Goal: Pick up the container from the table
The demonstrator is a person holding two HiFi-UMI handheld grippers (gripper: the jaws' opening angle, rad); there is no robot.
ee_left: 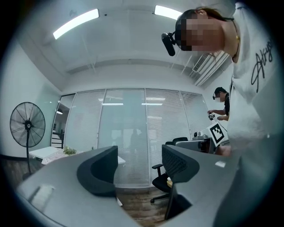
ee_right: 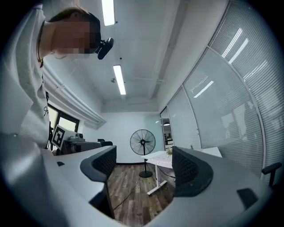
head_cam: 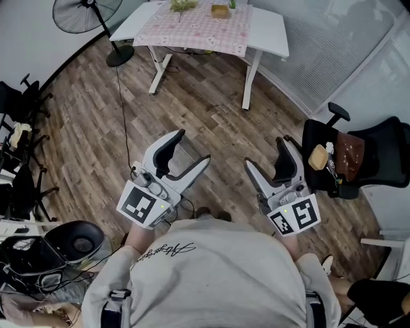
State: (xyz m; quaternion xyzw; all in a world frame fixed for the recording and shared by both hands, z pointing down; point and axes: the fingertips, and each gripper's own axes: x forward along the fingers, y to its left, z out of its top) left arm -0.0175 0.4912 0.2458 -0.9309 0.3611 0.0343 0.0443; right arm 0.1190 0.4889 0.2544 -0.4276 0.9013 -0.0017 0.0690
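Note:
A small tan container (head_cam: 220,11) stands on the pink checked cloth of a white table (head_cam: 269,32) at the far end of the room, next to a green plant (head_cam: 182,5). My left gripper (head_cam: 186,155) is held at waist height, open, with nothing between its dark fingers; it is far from the table. My right gripper (head_cam: 269,164) is alongside it, also open and holding nothing. In the left gripper view the left gripper (ee_left: 137,170) frames only the glass wall. In the right gripper view the right gripper (ee_right: 144,170) frames the floor and the table (ee_right: 162,158).
A standing fan (head_cam: 86,16) is left of the table, its cable running across the wood floor. A black office chair (head_cam: 349,157) with items on it sits at the right. Dark chairs and equipment (head_cam: 25,192) crowd the left edge. Glass walls with blinds (ee_left: 128,133) close off the room.

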